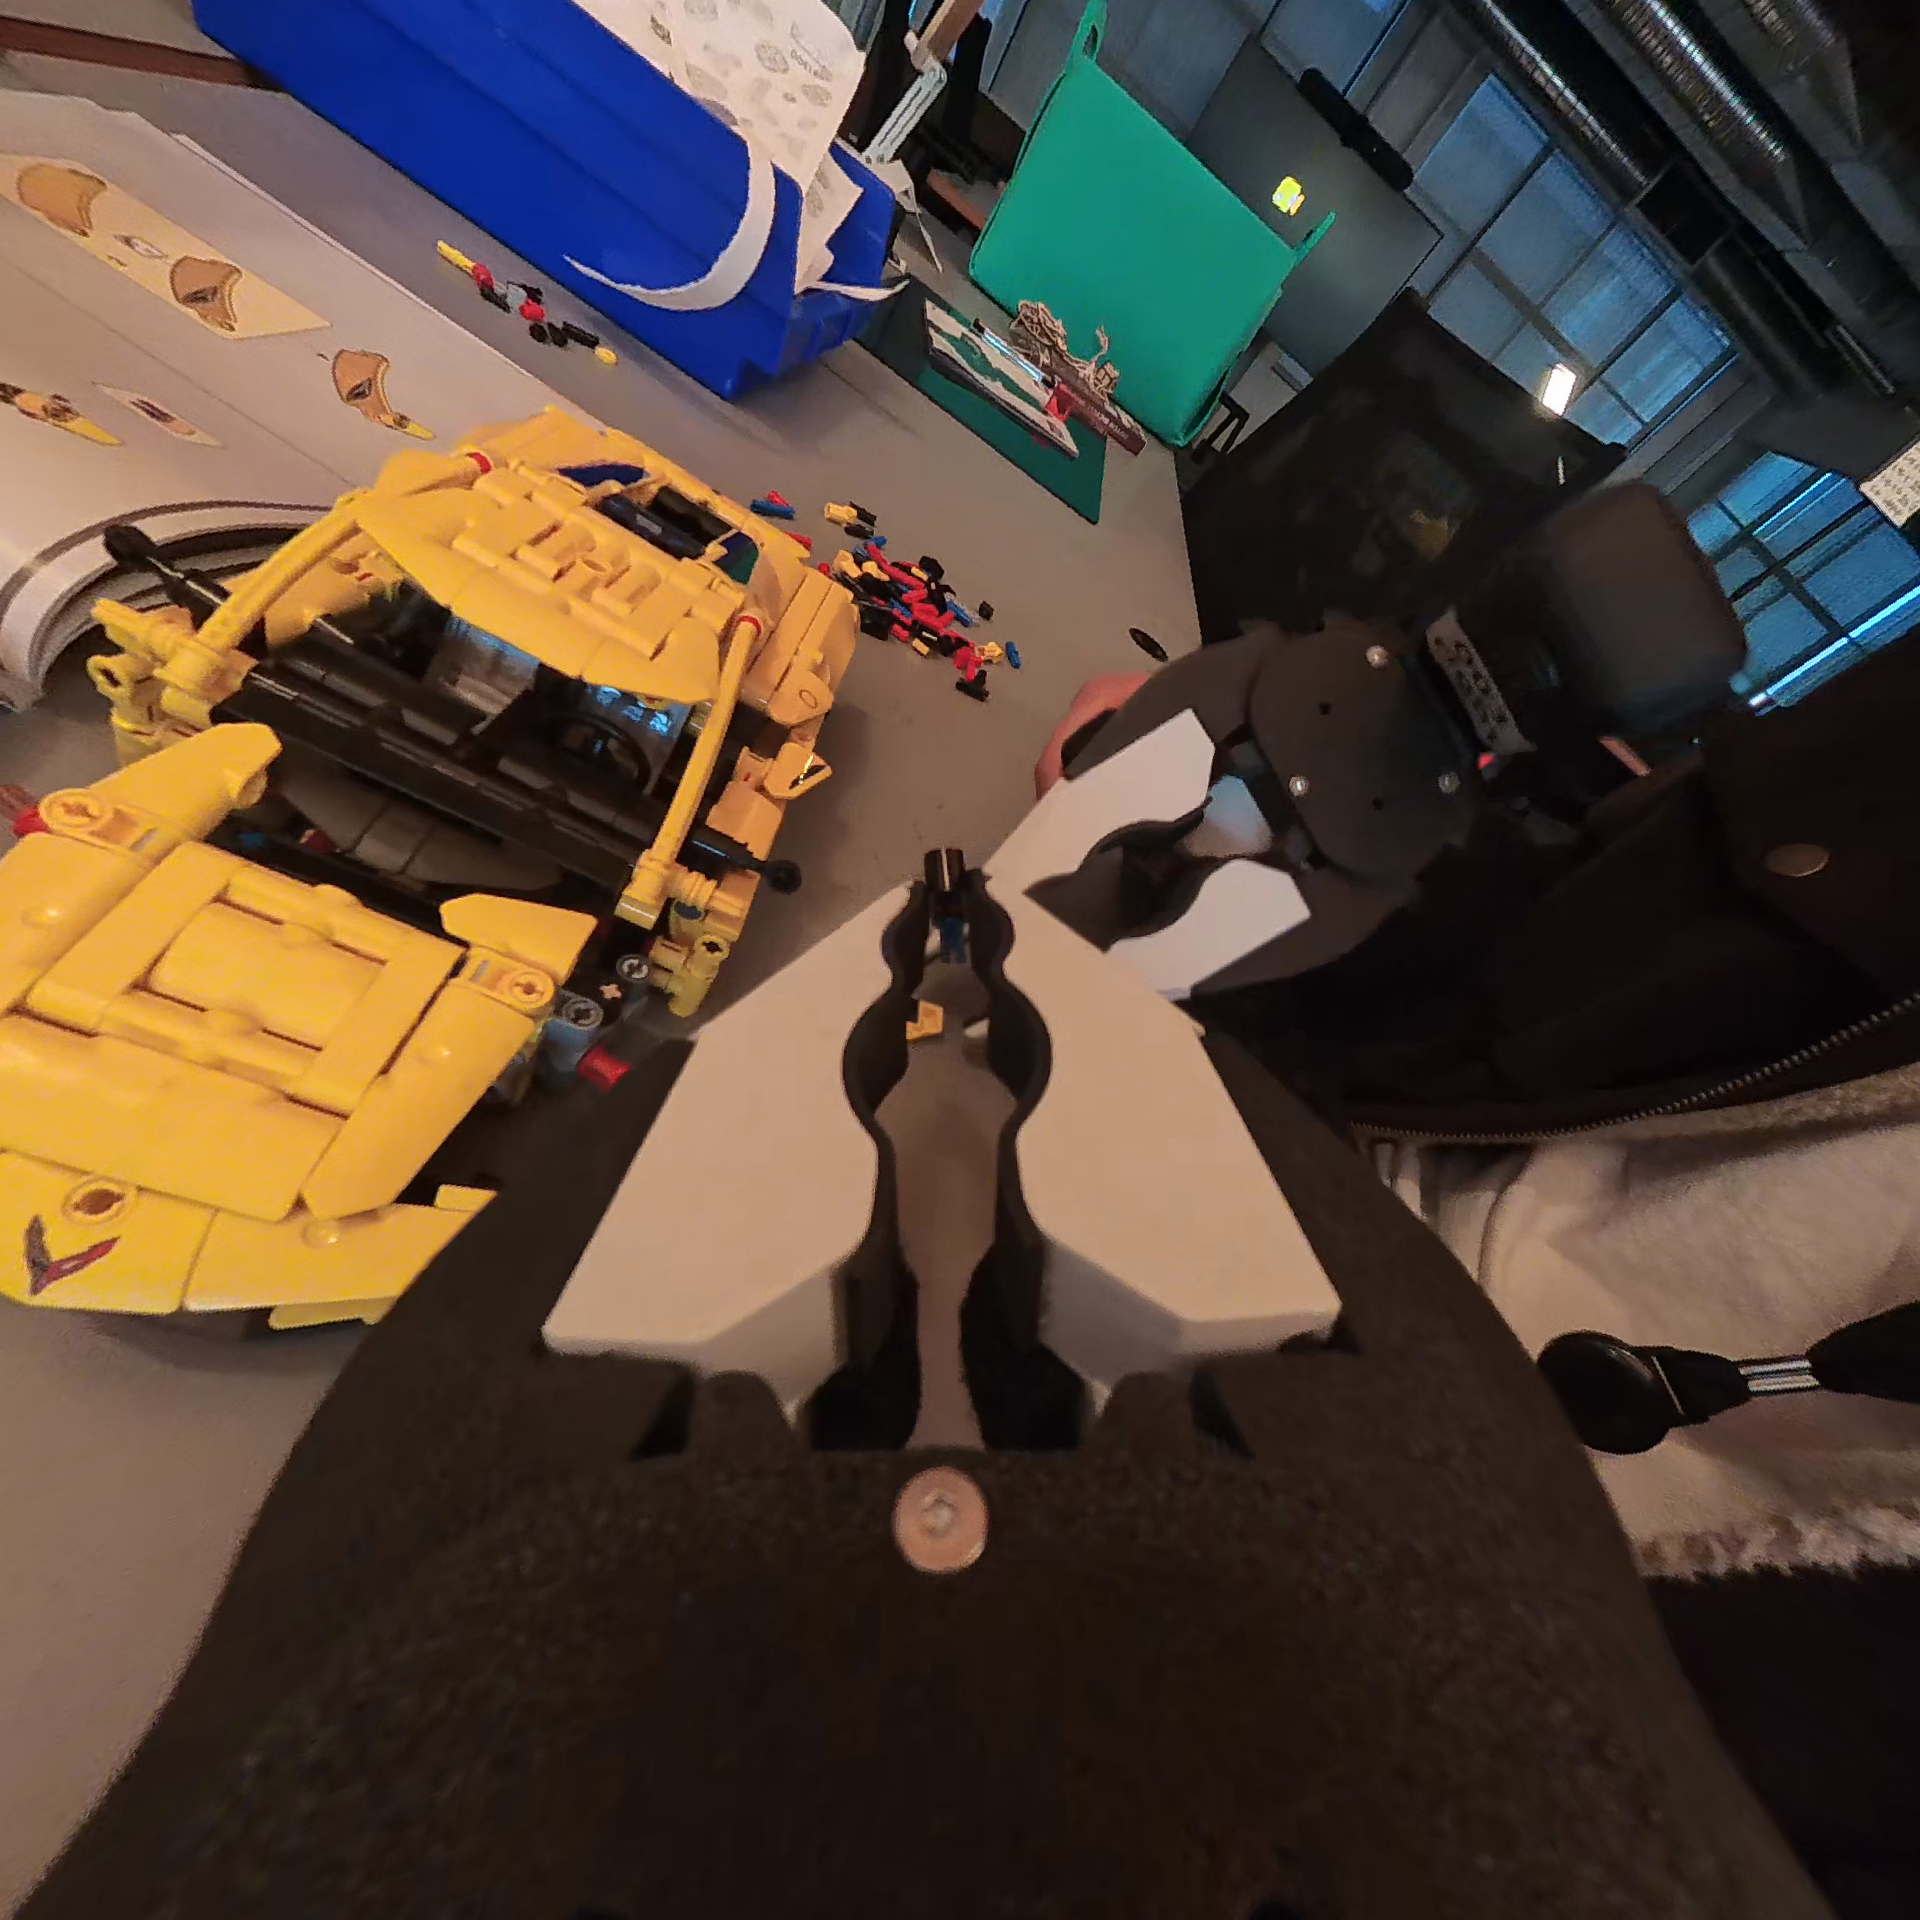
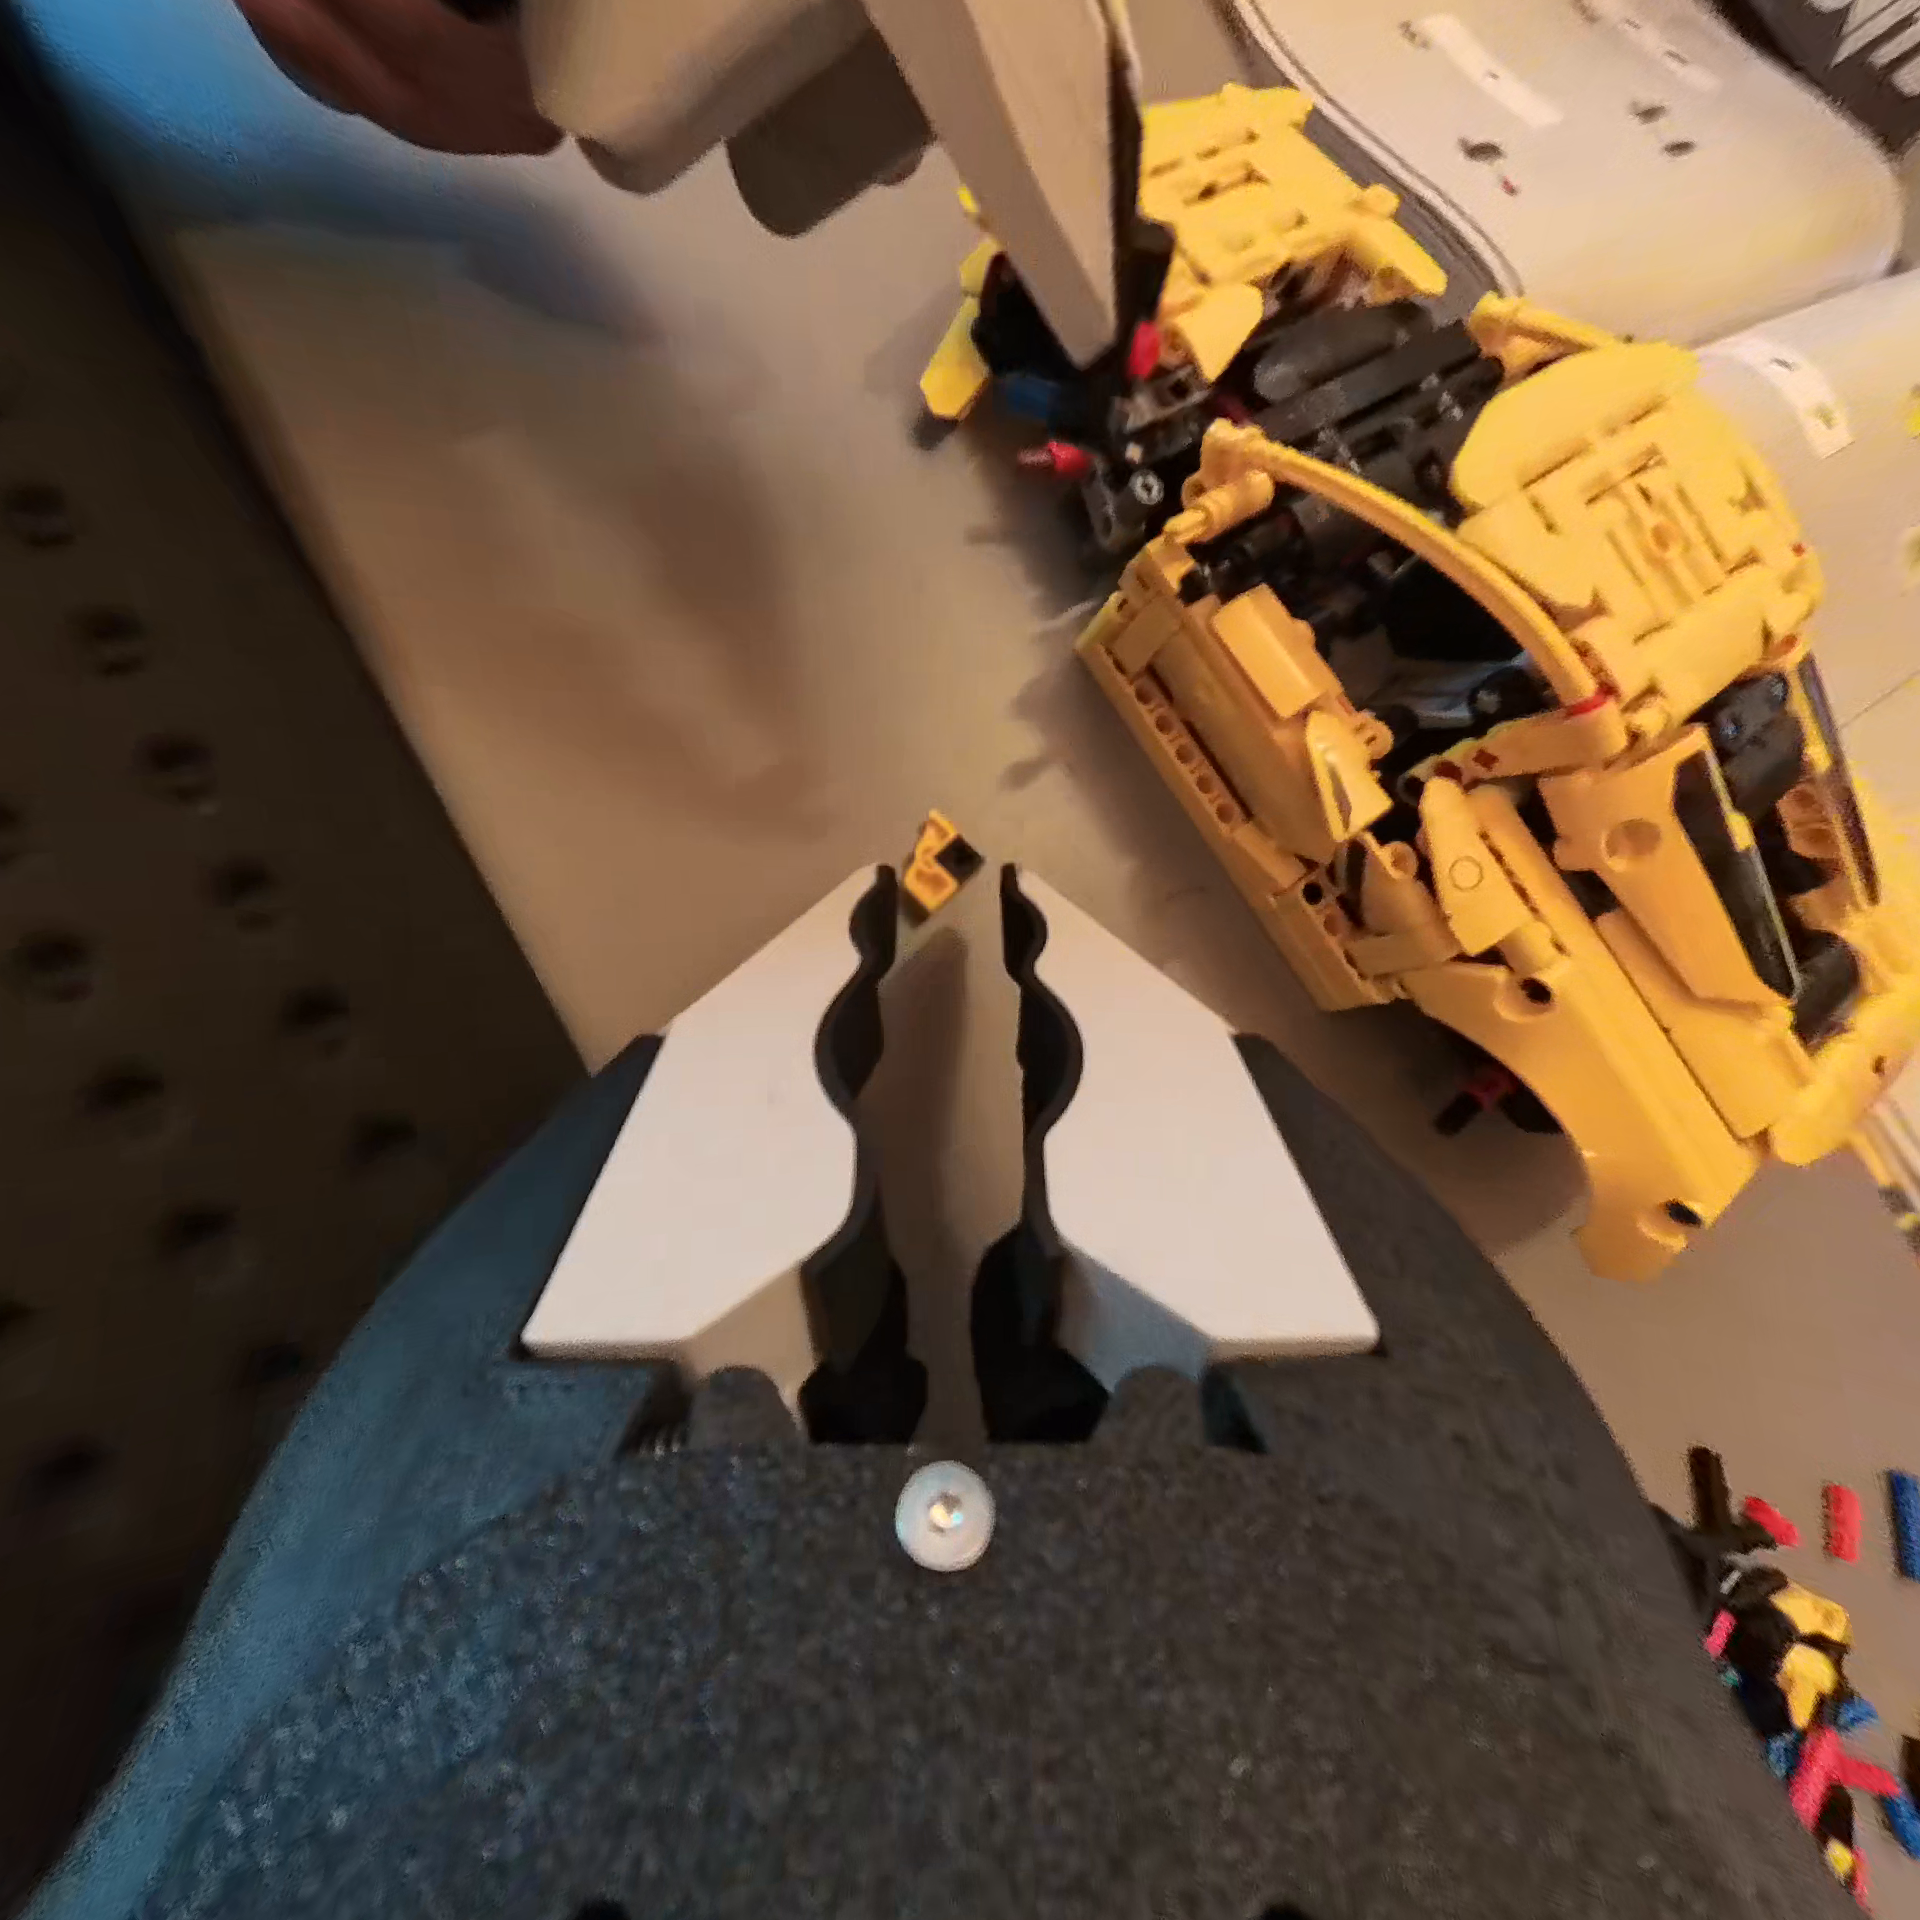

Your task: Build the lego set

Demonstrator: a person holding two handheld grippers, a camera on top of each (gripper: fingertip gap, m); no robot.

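One yellow lego car lies on the grey table at nine o'clock in the left wrist view, its long axis running seven to one o'clock. The left gripper is nearly closed, pinching one small black-and-blue pin; the right gripper stands narrowly parted around one small yellow piece, contact uncertain. One loose parts pile, one blue bin and one green board stand beyond, with windows at two o'clock.
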